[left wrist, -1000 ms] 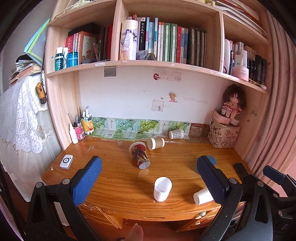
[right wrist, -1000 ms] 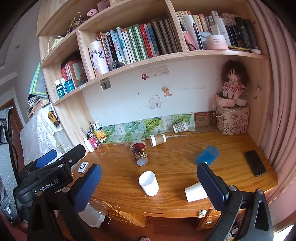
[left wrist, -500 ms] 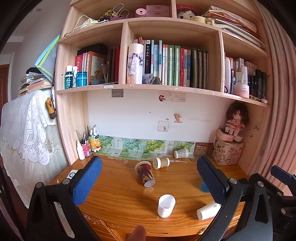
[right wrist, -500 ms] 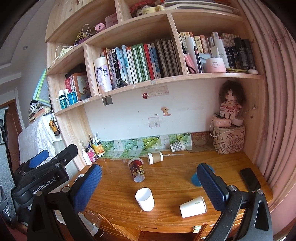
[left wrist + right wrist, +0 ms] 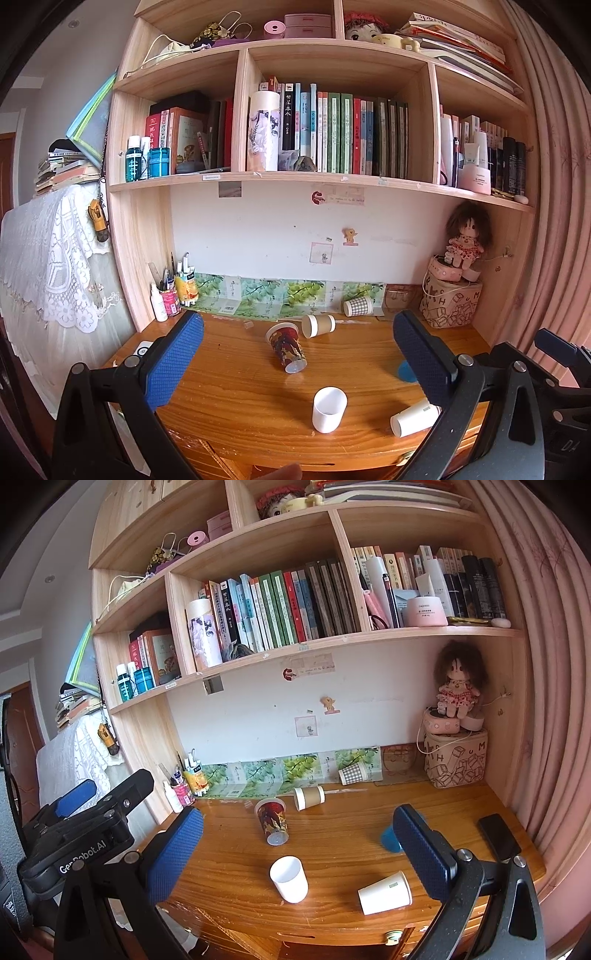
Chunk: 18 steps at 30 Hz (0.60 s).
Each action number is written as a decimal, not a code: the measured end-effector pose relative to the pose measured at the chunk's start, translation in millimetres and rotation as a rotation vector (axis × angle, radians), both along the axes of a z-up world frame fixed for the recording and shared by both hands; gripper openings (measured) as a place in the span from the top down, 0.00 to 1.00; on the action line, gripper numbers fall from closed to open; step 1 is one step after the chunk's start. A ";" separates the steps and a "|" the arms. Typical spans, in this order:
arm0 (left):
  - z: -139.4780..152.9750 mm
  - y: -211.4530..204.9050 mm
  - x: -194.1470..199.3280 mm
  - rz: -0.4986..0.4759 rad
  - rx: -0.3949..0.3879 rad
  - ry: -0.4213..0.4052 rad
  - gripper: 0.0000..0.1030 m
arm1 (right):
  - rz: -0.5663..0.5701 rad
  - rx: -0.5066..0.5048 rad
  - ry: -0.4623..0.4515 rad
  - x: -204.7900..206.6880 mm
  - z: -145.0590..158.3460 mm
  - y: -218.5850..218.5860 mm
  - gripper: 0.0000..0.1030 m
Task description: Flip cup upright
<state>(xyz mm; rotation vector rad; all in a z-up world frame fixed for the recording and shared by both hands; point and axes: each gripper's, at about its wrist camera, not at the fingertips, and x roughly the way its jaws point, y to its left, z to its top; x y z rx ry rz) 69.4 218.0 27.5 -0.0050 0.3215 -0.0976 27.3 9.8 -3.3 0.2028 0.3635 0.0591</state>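
Several cups lie on the wooden desk (image 5: 236, 406). A white cup (image 5: 329, 409) (image 5: 289, 878) stands upright near the front edge. A white paper cup (image 5: 413, 422) (image 5: 385, 892) lies on its side at the front right. A red patterned cup (image 5: 286, 350) (image 5: 272, 821), a brown cup (image 5: 317, 325) (image 5: 308, 798) and a checked cup (image 5: 357, 305) (image 5: 352, 773) lie on their sides farther back. A blue cup (image 5: 388, 837) (image 5: 405, 369) sits partly behind a finger. My left gripper (image 5: 295, 365) and right gripper (image 5: 295, 849) are both open and empty, held in front of the desk.
A black phone (image 5: 498, 836) lies at the desk's right edge. A patterned box (image 5: 454, 762) with a doll (image 5: 458, 686) stands at the back right. A pen holder and bottles (image 5: 170, 295) stand at the back left. Bookshelves hang above. A pink curtain (image 5: 546, 701) hangs on the right.
Both grippers have drawn back and tilted up, so the desk sits lower in view and the upper shelves show. The cups have not moved.
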 end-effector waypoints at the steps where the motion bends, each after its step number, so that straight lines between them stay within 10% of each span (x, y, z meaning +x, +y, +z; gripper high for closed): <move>1: -0.3 0.0 0.0 -0.001 -0.001 0.002 0.00 | 0.002 0.000 0.002 -0.1 -0.3 0.2 0.00; 18: -1.8 -2.3 -0.5 -0.016 0.008 0.019 0.00 | 0.010 0.025 0.036 0.0 -6.5 -1.4 0.00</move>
